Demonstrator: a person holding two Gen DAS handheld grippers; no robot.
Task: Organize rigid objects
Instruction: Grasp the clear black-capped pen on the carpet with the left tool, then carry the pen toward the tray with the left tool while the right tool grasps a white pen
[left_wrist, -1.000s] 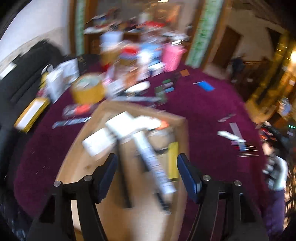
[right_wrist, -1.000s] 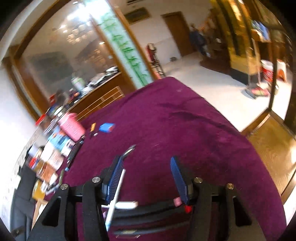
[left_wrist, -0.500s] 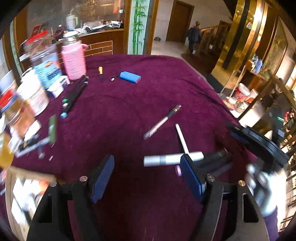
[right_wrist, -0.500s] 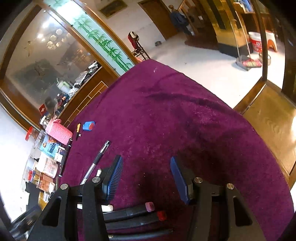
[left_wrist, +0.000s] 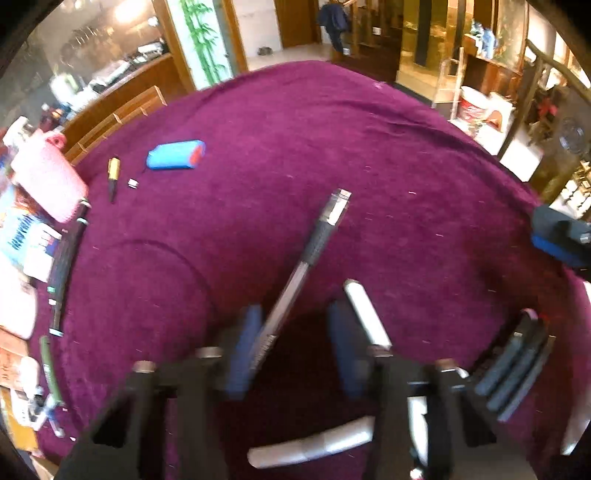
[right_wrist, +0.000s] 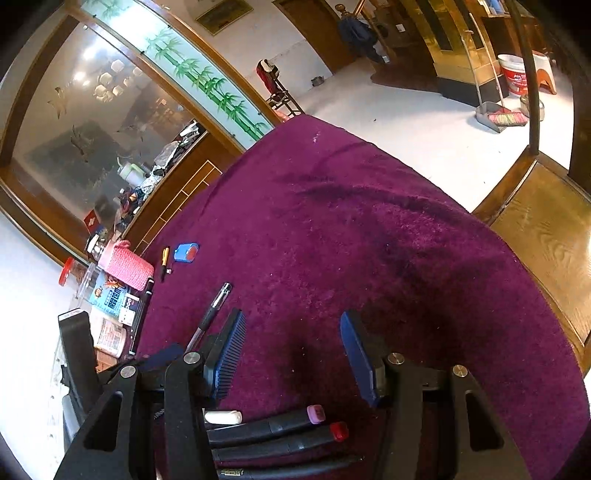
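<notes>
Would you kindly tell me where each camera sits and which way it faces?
Left wrist: on the left gripper, looking down along its blurred fingers at a clear pen on the purple cloth.
Right wrist: on the right gripper, facing the cloth's far edge; black markers lie below.
Shared: the pen, blue case, pink cup.

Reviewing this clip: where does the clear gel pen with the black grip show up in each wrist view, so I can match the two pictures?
Left wrist: the gel pen runs diagonally up from beside the left gripper's left pad, silver tip upper right.
Right wrist: the same pen lies left of centre, its lower end hidden behind the right gripper's left finger.
Shared landmark: the blue case beyond the pen, with a small yellow-and-black pen to its left.
</notes>
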